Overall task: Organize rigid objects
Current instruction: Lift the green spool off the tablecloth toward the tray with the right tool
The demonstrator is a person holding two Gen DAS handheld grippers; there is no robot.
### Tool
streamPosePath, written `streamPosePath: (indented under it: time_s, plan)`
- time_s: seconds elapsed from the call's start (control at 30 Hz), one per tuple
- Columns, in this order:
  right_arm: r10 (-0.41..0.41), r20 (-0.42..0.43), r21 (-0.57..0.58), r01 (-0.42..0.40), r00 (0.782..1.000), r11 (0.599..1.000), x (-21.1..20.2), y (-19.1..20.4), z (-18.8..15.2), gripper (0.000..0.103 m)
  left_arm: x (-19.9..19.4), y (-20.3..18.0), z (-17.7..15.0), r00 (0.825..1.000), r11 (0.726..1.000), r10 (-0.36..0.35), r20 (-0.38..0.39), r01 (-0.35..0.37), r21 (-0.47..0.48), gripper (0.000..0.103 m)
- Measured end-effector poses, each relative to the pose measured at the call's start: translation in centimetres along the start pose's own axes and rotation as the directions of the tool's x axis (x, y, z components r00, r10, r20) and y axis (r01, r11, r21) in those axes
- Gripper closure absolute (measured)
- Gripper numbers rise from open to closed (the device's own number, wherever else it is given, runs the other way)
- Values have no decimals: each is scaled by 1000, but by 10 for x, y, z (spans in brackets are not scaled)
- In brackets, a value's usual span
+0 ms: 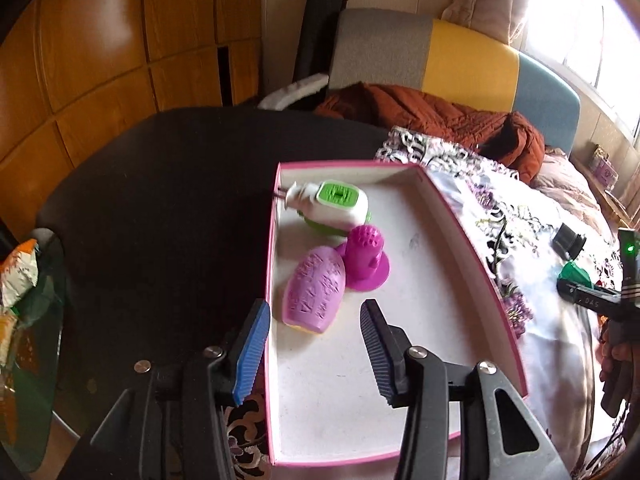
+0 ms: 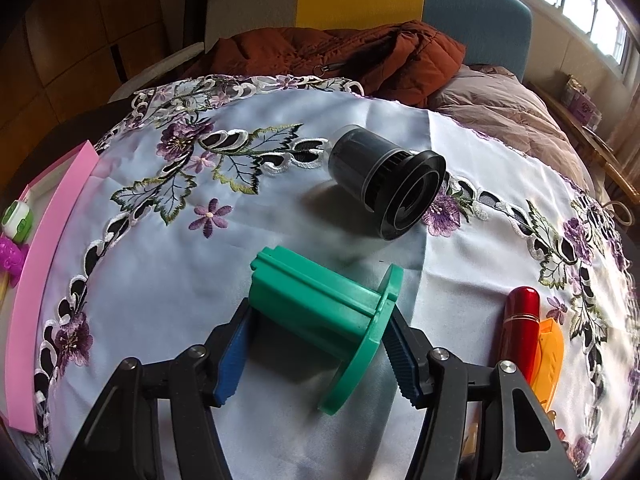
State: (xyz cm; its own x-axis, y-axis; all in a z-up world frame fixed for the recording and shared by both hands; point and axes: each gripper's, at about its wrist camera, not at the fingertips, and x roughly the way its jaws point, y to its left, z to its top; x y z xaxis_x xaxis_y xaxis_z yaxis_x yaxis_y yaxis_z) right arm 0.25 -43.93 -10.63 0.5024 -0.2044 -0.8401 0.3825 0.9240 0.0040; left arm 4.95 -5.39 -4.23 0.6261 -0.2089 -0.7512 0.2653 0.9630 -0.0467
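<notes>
Green piece gripped, box waiting

The right gripper (image 2: 316,354) clamps the green flanged piece (image 2: 328,316) at lower centre, likely bound for the pink box (image 1: 472,240); the left gripper (image 1: 316,344) hovers wide open, empty.

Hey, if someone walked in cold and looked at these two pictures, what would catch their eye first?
Probably the green spool lying on the flowered cloth, gripped by the right claw. Next, the pink-edged box under the open left claw, holding a purple egg, a magenta stand and a green-and-white plug. A black cylinder lies beyond the spool, with a red tube at right.
</notes>
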Motion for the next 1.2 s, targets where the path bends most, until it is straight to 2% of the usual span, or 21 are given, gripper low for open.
streamPosePath:
  time_s: [0.43,1.2]
  plan:
    - [-60,-2,-19,60,998,998,-8,14,-5,41,-18,7,-4,999,1000,-26,25,26,9,56]
    - [70,-9,18,-69,998,997,-40,74,-33,41,-18,39,-23,999,997,-45,13,46,-64,56]
